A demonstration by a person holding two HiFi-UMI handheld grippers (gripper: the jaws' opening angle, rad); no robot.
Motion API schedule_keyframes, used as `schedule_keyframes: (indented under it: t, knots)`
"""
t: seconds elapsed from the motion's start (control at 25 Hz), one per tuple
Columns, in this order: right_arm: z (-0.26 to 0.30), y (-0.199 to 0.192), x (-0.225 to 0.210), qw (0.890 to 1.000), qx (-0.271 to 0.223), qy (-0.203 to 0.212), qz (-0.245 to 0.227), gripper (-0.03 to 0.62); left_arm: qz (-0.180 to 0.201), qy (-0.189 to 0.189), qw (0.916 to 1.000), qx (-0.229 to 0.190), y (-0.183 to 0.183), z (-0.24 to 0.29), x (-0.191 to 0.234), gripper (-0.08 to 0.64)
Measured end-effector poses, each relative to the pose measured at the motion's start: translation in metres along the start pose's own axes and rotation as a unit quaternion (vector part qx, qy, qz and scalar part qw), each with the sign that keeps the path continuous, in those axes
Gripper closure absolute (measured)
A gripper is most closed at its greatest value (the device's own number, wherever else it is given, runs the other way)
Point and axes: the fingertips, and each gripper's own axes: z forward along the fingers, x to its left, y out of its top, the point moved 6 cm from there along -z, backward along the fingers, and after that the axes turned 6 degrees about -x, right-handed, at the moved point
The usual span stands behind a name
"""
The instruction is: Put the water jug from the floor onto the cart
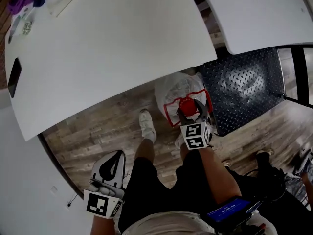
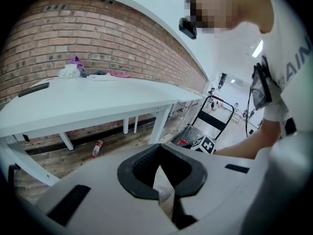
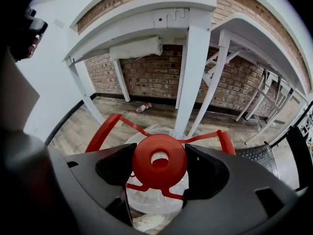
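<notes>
Plank floor (image 1: 98, 126), table (image 1: 112, 48), right gripper (image 1: 190, 112) apart around water jug cap (image 3: 144, 173), left gripper (image 1: 116, 156) closed

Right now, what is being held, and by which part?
Right gripper straddles the red cap of the jug; whether it grips cannot be told. Left gripper holds nothing.

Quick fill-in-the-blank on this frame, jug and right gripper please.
The water jug stands on the ____, beside the cart.
The right gripper has its open jaws either side of the jug's ____.
The jug's handle is coloured ____.
Missing: floor; cap; red.
</notes>
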Motion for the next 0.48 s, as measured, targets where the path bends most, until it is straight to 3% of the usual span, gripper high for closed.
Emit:
schedule_keyframes:
  t: [0.48]
  knots:
    - [-0.144,0.07,-0.01,0.996,-0.017,-0.048,0.07,0.279,0.038,-0.092,0.9937,-0.052,0.076,0.012,-0.03,0.558]
